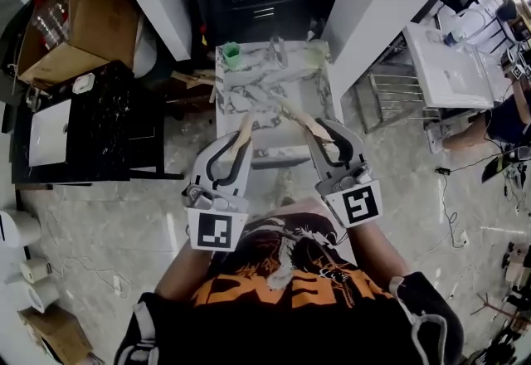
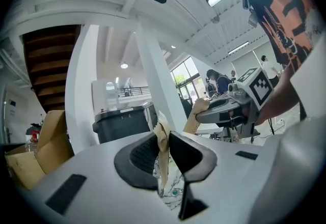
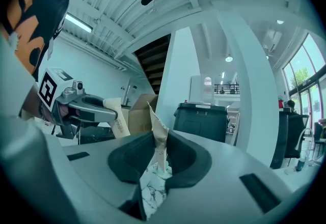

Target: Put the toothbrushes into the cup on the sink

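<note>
head view: your left gripper (image 1: pixel 241 138) and right gripper (image 1: pixel 314 129) each pinch a paper-wrapped toothbrush (image 1: pixel 246 123) by the marble sink top's (image 1: pixel 267 91) near edge, green cup (image 1: pixel 232 54) well apart at back-left; slick wrappers could pivot in the pads and miss the rim.

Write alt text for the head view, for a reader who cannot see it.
From above: the left gripper and right gripper each hold a paper-wrapped toothbrush over a marbled sink top. A green cup stands at its far left corner.
</note>
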Tool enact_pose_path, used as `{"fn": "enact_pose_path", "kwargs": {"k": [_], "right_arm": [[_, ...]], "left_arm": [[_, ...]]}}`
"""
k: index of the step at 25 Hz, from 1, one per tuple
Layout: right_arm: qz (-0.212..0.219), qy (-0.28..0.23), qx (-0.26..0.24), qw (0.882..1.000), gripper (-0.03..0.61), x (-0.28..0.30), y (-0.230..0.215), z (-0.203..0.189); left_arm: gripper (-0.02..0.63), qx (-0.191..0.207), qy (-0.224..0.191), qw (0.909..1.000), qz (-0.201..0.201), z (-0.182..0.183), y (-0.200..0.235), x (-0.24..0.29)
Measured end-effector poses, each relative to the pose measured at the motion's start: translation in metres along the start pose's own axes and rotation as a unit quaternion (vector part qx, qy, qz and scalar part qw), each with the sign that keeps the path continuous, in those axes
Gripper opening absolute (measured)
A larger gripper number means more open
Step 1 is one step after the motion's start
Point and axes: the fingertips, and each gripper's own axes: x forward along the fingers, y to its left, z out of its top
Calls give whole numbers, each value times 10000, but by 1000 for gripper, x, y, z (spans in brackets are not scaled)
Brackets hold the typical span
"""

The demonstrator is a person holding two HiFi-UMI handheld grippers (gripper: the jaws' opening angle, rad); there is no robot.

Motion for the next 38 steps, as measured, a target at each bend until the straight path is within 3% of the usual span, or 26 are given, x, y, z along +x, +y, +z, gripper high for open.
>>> {"fn": "enact_pose_path", "kwargs": {"k": [10, 17, 20, 26, 33, 38], "right_arm": [[335, -89, 135, 9993, 84, 74, -109, -20], [371, 37, 217, 9991, 84, 97, -167, -48], [306, 261, 250, 9989, 84, 99, -179, -59], [132, 120, 225, 9996, 84, 106, -188, -60], [-67, 410, 105, 9991, 84, 105, -199, -78], [-266, 674, 40, 9974, 84, 103, -220, -102]], "left_arm": [[84, 29, 76, 9998, 188, 11, 32, 126], [84, 81, 223, 9995, 184, 9, 34, 185], [84, 77, 253, 9996, 78, 5, 32, 197], [84, 49, 134, 9996, -240, -3, 28, 219], [84, -98, 62, 9988, -485, -19, 19, 249], [84, 8, -61, 9978, -660, -30, 8, 279]]}}
